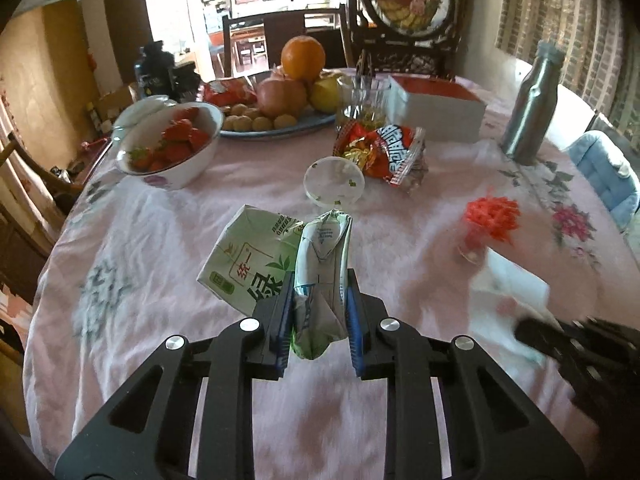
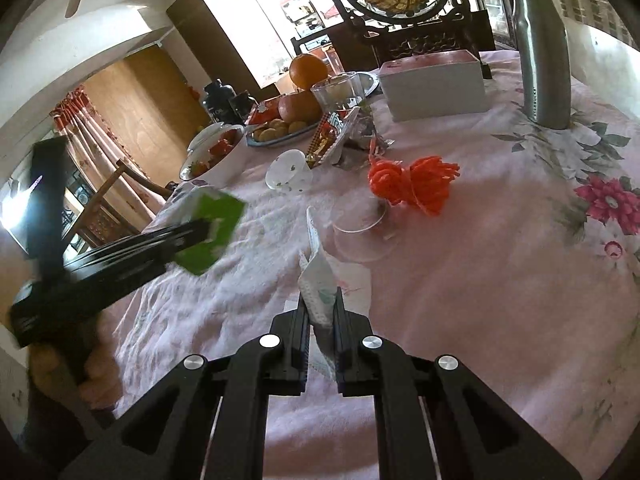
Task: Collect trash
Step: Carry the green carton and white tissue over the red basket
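Note:
My left gripper (image 1: 317, 304) is shut on a crumpled green tea carton (image 1: 260, 264) and holds it above the pink tablecloth (image 1: 160, 240). The carton also shows, blurred, in the right wrist view (image 2: 210, 232), with the left gripper (image 2: 200, 232) beside it. My right gripper (image 2: 320, 308) is shut on a white paper wrapper (image 2: 318, 280), held upright over the cloth. It shows blurred at the right edge of the left wrist view (image 1: 516, 320). A red snack wrapper (image 1: 384, 152) lies further back, near a clear plastic lid (image 1: 334, 184).
A bowl of strawberries (image 1: 172, 144), a fruit plate (image 1: 280, 120), a glass (image 1: 362, 96), a white box (image 1: 436, 108) and a steel bottle (image 1: 532, 104) stand at the back. A glass of orange picks (image 2: 408, 188) stands near the right gripper.

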